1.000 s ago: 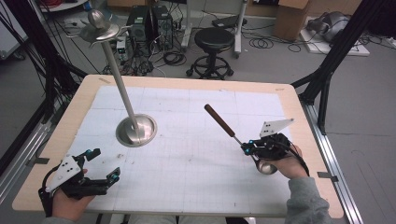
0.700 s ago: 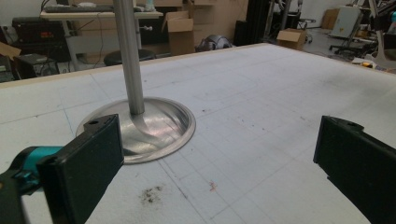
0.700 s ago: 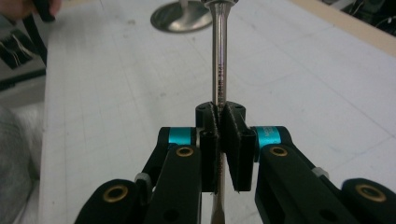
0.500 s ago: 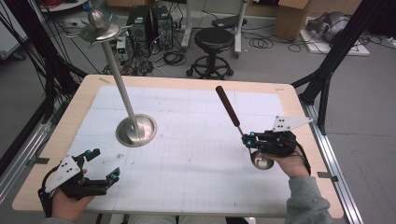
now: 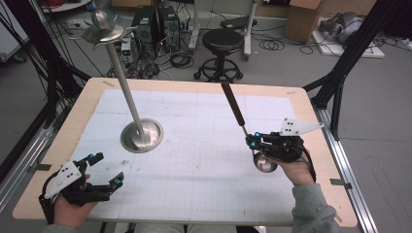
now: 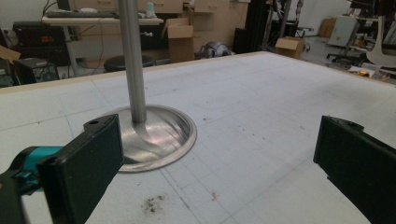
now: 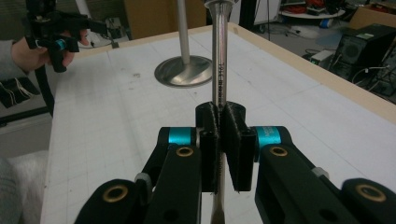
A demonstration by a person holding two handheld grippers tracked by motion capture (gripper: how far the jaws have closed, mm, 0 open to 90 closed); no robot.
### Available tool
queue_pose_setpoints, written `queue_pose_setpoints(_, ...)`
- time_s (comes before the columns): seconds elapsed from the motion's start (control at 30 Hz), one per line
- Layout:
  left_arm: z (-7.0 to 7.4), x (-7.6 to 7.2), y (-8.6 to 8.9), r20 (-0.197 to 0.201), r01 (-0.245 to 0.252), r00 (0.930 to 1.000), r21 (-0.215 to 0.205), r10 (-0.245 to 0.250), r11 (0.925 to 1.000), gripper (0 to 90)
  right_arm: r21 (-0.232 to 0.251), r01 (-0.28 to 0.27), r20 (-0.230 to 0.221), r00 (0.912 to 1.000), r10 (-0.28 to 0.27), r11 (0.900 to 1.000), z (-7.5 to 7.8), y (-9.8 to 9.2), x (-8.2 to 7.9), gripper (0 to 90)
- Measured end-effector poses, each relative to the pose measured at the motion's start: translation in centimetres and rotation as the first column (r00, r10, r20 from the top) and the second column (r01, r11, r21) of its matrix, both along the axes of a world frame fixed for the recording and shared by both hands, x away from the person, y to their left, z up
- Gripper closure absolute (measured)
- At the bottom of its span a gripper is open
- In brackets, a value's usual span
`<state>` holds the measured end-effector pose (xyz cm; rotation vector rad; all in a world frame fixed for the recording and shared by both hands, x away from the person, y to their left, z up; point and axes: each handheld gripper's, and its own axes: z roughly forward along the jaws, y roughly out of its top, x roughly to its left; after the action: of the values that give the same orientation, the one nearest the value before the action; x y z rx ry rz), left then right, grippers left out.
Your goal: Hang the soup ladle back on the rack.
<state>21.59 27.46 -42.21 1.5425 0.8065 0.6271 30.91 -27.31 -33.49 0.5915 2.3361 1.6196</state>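
High view: right gripper (image 5: 251,141) sits toward the desk's (image 5: 194,85) right edge, well to the right of the metal stand (image 5: 141,135). Its jaws are clamped on the thin steel shaft of a ladle (image 5: 243,127). The ladle's dark brown handle rises up and away from the person, tilted slightly toward the stand; its round bowl hangs just below the gripper, in front of the person's right hand (image 5: 294,170), and looks clear of the white gridded mat (image 5: 204,170).

Right gripper view: the two black jaws stand close together with the ladle's shaft (image 7: 218,70) pinched between the pads, running straight up out of the top of the picture. The stand's base (image 7: 184,72) lies farther off on the mat, beyond and left of the shaft.

Left gripper (image 5: 108,170), high view: low at the near left corner of the desk, in front of and to the left of the stand, apart from it. Jaws wide, nothing between them.

Left gripper view: both jaws stand far apart at the picture's sides, with bare mat between them. The stand's round dished base (image 6: 161,135) rests flat on the mat ahead; its pole (image 6: 133,60) is upright.
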Motion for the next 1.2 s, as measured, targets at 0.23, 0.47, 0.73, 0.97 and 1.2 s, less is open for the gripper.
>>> queue_pose_setpoints(0.23, 0.0, 0.2, 0.3, 0.003, -0.005, 1.0, -0.01, 0.005, 0.9999, 2.0, 0.028, -0.012, -0.008, 0.9999, 0.012, 1.0, 0.5, 1.7, 0.5, 84.6)
queue_pose_setpoints(0.47, 0.0, 0.2, 0.2, 0.0, -0.004, 1.0, -0.008, 0.004, 1.0, 2.0, 0.066, -0.013, 0.003, 0.9999, 0.013, 0.998, 1.6, 3.7, 1.0, 84.6)
queue_pose_setpoints(0.73, -0.1, 0.2, 0.2, 0.004, -0.011, 0.9999, 0.008, 0.011, 0.9999, 2.0, 0.072, -0.028, 0.012, 0.9996, 0.027, 0.997, 2.2, 6.0, 1.9, 84.6)
queue_pose_setpoints(0.97, -0.1, 0.3, 0.2, 0.016, -0.014, 0.9998, 0.0, 0.014, 0.9999, 1.8, 0.1, -0.03, 0.015, 0.9995, 0.029, 0.995, 2.6, 7.2, 2.6, 84.6)
queue_pose_setpoints(1.2, -0.2, 0.4, 0.3, 0.015, -0.023, 0.9996, 0.007, 0.022, 0.9997, 1.8, 0.108, -0.061, 0.033, 0.9978, 0.058, 0.992, 3.2, 8.7, 3.2, 84.6)
